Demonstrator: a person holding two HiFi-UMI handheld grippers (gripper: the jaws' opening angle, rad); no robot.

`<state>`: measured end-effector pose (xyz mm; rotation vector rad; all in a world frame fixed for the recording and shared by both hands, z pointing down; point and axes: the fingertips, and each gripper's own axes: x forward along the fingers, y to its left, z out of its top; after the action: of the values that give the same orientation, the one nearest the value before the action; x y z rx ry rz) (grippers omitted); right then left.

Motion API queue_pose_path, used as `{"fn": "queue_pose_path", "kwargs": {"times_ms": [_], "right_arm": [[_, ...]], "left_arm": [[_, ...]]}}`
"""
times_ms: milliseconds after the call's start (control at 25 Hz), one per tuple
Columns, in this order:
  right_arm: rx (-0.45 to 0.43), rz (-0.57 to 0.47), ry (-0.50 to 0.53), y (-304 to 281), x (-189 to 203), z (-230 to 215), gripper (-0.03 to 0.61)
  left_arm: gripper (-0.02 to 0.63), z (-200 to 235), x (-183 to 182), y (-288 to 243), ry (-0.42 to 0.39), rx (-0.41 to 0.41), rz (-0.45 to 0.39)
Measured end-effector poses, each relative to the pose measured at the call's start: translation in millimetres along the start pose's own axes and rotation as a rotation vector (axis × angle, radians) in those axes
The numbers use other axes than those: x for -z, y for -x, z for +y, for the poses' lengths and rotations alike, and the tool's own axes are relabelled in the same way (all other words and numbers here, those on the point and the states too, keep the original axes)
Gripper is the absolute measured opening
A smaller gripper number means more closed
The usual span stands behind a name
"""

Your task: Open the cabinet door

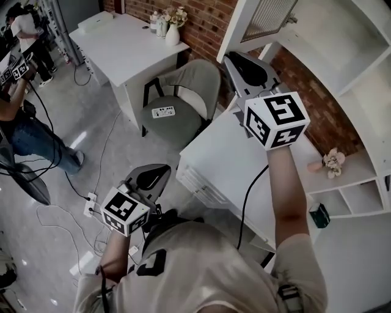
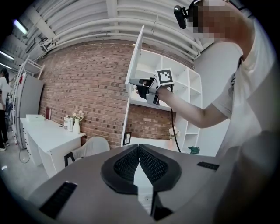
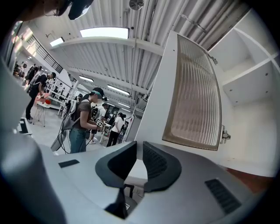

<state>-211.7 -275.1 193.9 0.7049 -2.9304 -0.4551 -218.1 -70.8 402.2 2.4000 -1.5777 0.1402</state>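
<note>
- The right gripper [image 3: 139,148] is reaching up to the cabinet door [image 3: 192,87], its jaws standing nearly together and pinching the door's white lower frame, which is running down into the narrow gap between them.
- The cabinet door is standing swung out from the top compartment of the white shelf unit [image 1: 366,92], showing its ribbed glass panel; a metal hinge [image 3: 225,134] is joining it to the unit's wall.
- From the left gripper view the door [image 2: 136,57] is showing almost edge-on, with the right gripper [image 2: 133,82] sitting at its free edge.
- The left gripper [image 2: 138,148] is hanging lower, near the person's body, its jaw tips meeting and nothing lying between them.
- In the head view the left gripper [image 1: 164,170] is pointing toward a grey armchair [image 1: 183,104], well apart from the right gripper [image 1: 235,61] and the door [image 1: 244,24].
- A vase of flowers [image 1: 173,33] is standing on a white table [image 1: 116,49] by the brick wall [image 1: 208,18].
</note>
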Motion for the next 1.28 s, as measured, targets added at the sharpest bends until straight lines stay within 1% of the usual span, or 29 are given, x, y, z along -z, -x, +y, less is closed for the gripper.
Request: {"fn": "queue_pose_path", "kwargs": {"times_ms": [320,520,680,800,960,1120,1280], "right_arm": [[0.047,0.006,0.014,4.0,-6.2,0.8,0.057],[0.06,0.016,0.025,23.7,-0.1,3.9,0.033],[0.034,0.015,-0.036,46.6,0.5,13.9,0.026],[0.016,0.036,-0.052,66.8,8.4,25.1,0.028],[0.017,0.065,-0.096,88.1,17.6,37.4,0.028],[0.016,0.055,-0.135,107.3,15.6,60.2,0.028],[0.033,0.046,-0.205,123.9,21.0,76.7,0.028]], "left_arm": [[0.017,5.5,-9.3,-8.2,-0.028,0.087,0.006],[0.017,1.5,-10.6,-18.1,-0.041,0.134,0.011],[0.017,1.9,-13.4,-24.2,-0.05,0.174,0.004],[0.017,-1.5,-14.3,-27.2,-0.046,0.2,0.005],[0.017,-3.3,-19.0,-34.5,-0.063,0.231,0.008],[0.017,-0.3,-22.1,-37.8,-0.081,0.247,-0.012],[0.017,-4.6,-14.4,-36.2,-0.07,0.265,-0.01]]}}
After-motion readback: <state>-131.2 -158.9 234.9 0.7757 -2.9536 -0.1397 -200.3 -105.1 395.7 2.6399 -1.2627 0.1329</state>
